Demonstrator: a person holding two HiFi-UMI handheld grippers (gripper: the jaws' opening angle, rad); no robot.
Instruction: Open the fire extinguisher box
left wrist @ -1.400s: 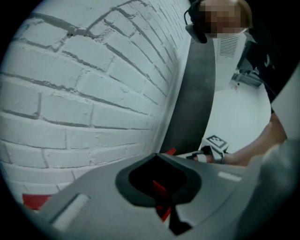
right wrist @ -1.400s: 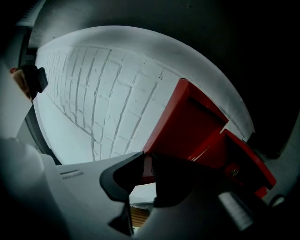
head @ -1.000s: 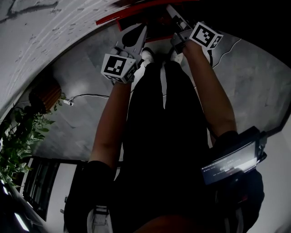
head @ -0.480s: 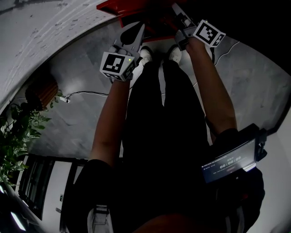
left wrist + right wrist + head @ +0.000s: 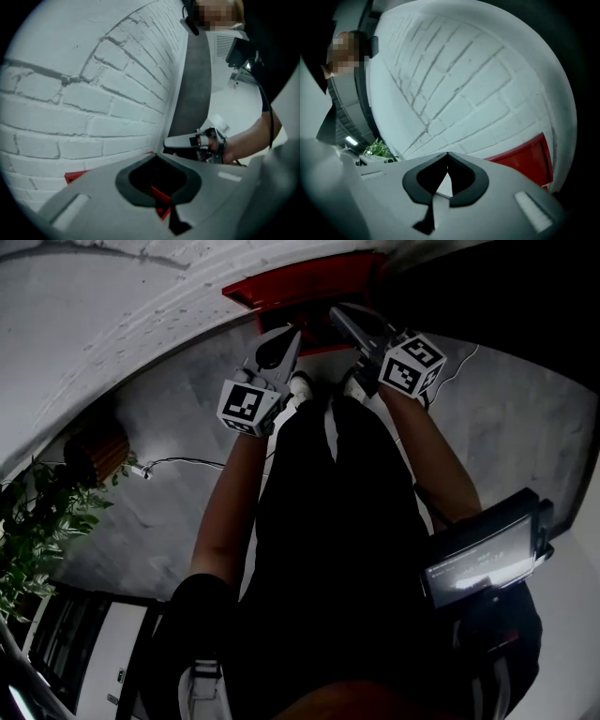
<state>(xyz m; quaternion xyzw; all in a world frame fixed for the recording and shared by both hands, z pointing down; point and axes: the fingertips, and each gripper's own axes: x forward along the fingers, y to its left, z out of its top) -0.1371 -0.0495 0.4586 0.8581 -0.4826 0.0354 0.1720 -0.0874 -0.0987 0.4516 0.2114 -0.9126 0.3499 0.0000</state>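
Note:
The red fire extinguisher box (image 5: 300, 289) stands on the floor against the white brick wall (image 5: 103, 306), at the top of the head view. My left gripper (image 5: 292, 334) is shut, empty, and points at the box's front from just short of it. My right gripper (image 5: 335, 313) is shut too, with nothing in it, and slants up-left over the box's front edge. In the left gripper view the left gripper (image 5: 155, 155) faces the wall, with the box (image 5: 75, 177) low left and the right gripper (image 5: 169, 141) beyond. In the right gripper view the right gripper (image 5: 447, 153) has the box (image 5: 525, 159) at lower right.
The person's dark legs and white shoes (image 5: 301, 382) stand right in front of the box. A potted plant (image 5: 37, 521), a round brown object (image 5: 94, 442) and a cable (image 5: 183, 437) lie on the grey floor at left. A lit screen (image 5: 480, 559) sits on the right forearm.
The right gripper has swung left and inward, its marker cube now lower and nearer the left one. More of the red box shows. The left gripper has hardly moved.

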